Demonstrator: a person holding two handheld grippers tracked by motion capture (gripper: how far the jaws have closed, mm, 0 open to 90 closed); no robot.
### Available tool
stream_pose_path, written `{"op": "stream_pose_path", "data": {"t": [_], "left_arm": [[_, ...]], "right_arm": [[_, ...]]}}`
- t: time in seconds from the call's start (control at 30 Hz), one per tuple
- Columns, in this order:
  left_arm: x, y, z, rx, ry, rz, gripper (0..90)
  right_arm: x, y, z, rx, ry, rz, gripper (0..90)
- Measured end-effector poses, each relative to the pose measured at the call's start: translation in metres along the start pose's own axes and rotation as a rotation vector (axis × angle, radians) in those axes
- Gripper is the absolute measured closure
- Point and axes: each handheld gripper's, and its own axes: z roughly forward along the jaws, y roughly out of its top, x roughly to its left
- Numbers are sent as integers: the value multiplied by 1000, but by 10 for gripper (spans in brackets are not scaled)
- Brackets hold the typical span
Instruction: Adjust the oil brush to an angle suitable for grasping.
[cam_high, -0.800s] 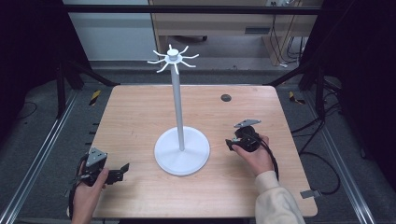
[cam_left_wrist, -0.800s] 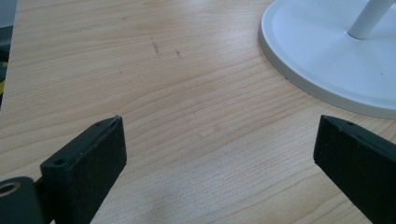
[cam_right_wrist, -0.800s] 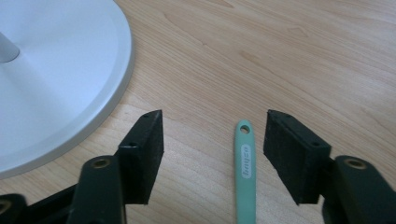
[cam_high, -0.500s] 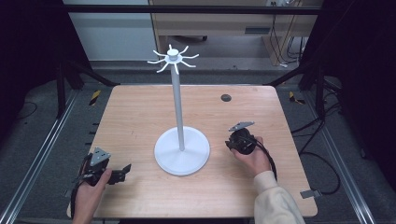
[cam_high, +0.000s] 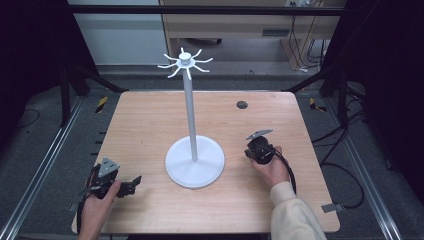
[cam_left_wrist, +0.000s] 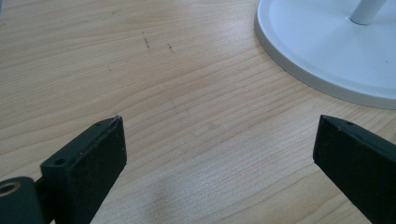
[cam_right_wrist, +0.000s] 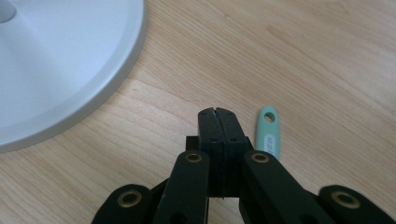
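Jaws of the right gripper are pressed together, with nothing between them. Just beside their tips lies a small mint-green flat plastic handle with a hole at its rounded end; it rests flat on the light wooden table, and its lower part is hidden behind the gripper's arm. I cannot tell if the jaws touch it. From the high view, the right gripper is low over the table, near the right side of the tall white metal stand with a round base and thin hooks on top. The left gripper has its jaws spread wide over bare wood, and the stand's base is ahead of them. In the high view this left gripper is at the near left corner, well apart from the stand.
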Motion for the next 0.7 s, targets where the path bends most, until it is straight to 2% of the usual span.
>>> {"op": "stream_pose_path", "data": {"t": [0.2,0.23,0.4,0.63,0.7], "left_arm": [[-1,0,0,3,-4,8,24],[-1,0,0,0,-5,8,24],[-2,0,0,-1,-10,10,24],[-2,0,0,2,-11,12,25],[-2,1,0,0,-11,13,26]], "right_arm": [[-5,-3,6,47,-45,6,900],[-5,-3,6,51,-44,18,900],[-7,-4,7,58,-48,10,900],[-8,-4,9,77,-45,27,900],[-9,-5,9,83,-42,44,900]]}}
